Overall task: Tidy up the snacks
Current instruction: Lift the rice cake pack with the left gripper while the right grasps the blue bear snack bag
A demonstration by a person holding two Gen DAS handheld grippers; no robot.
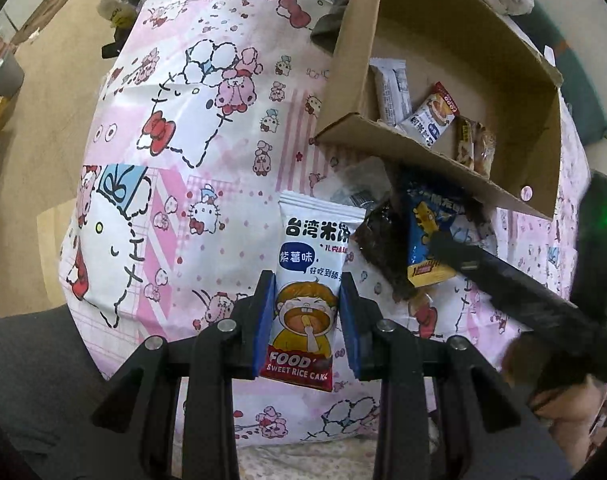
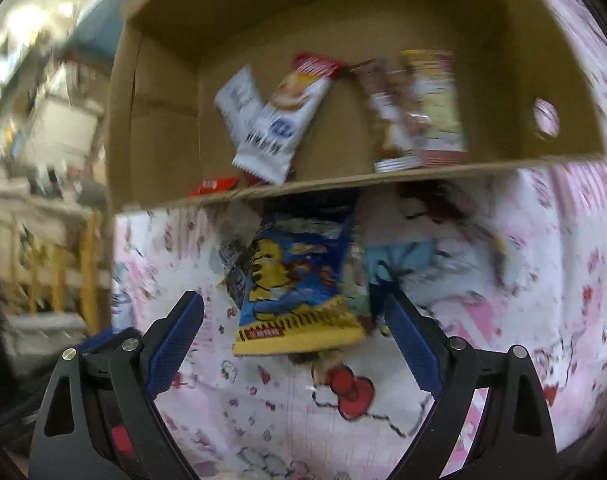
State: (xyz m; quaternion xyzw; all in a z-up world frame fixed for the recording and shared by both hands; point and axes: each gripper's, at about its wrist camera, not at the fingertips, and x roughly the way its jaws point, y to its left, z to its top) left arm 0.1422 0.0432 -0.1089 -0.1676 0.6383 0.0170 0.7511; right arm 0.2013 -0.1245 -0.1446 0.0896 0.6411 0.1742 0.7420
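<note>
Left gripper [image 1: 307, 312] fingers clamped on white rice-cake packet [image 1: 308, 280]; carry to brown cardboard box [image 1: 443, 168] at 1 o'clock. Right gripper [image 2: 293, 344] fingers spread, empty, straddling blue-yellow foil snack bag [image 2: 299, 292] on pink cartoon-print cloth [image 1: 175, 128]; lower squarely before closing.

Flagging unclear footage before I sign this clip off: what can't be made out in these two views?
- Dark brown crinkly packet, left wrist view: partly covered by the blue and yellow snack packet; no label legible.
- Red packet in the brown cardboard box, right wrist view: the box's near wall hides most of it.
- Snacks in the box, right wrist view: motion blur smears the print.
- Right gripper, left wrist view: blurred.
</note>
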